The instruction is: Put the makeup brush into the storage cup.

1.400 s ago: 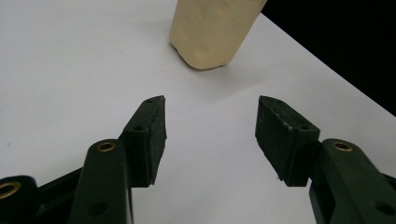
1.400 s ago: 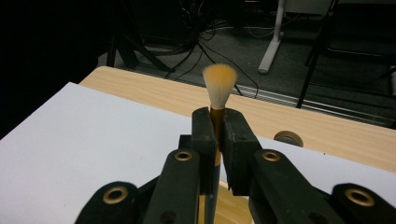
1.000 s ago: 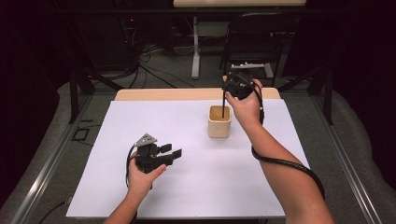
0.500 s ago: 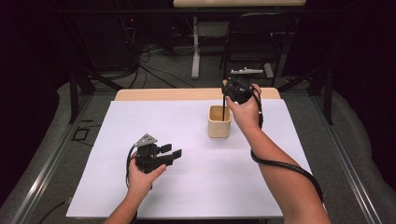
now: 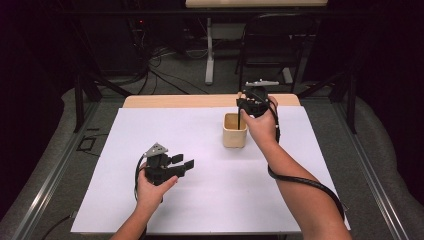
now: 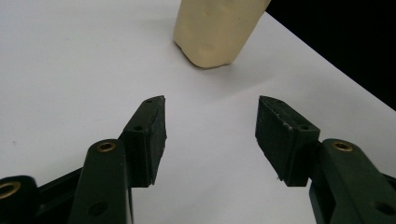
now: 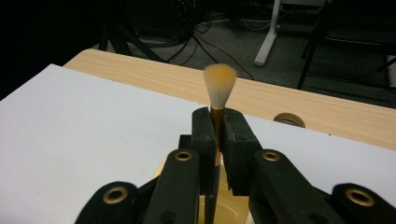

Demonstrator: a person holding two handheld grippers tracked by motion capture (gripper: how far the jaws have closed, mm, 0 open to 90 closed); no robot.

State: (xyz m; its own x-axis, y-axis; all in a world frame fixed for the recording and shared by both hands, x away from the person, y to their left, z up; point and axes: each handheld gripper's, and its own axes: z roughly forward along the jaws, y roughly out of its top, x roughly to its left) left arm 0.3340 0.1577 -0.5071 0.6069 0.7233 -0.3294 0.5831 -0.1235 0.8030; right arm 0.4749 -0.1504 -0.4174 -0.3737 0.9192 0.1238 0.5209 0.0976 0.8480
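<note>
Since the earlier frame the right gripper (image 5: 243, 106) has risen slightly above the cream holder cup (image 5: 234, 130), while the left gripper (image 6: 211, 135) has stayed put. The right jaws are clamped on a makeup brush (image 7: 218, 100) between their pads; its long axis stands upright, soft tan bristles fanning above the fingertips, its dark handle dropping below them into the cup. The left jaws gape wide, holding nothing, the smooth rounded cup beyond them on the white table sheet (image 5: 210, 200).
</note>
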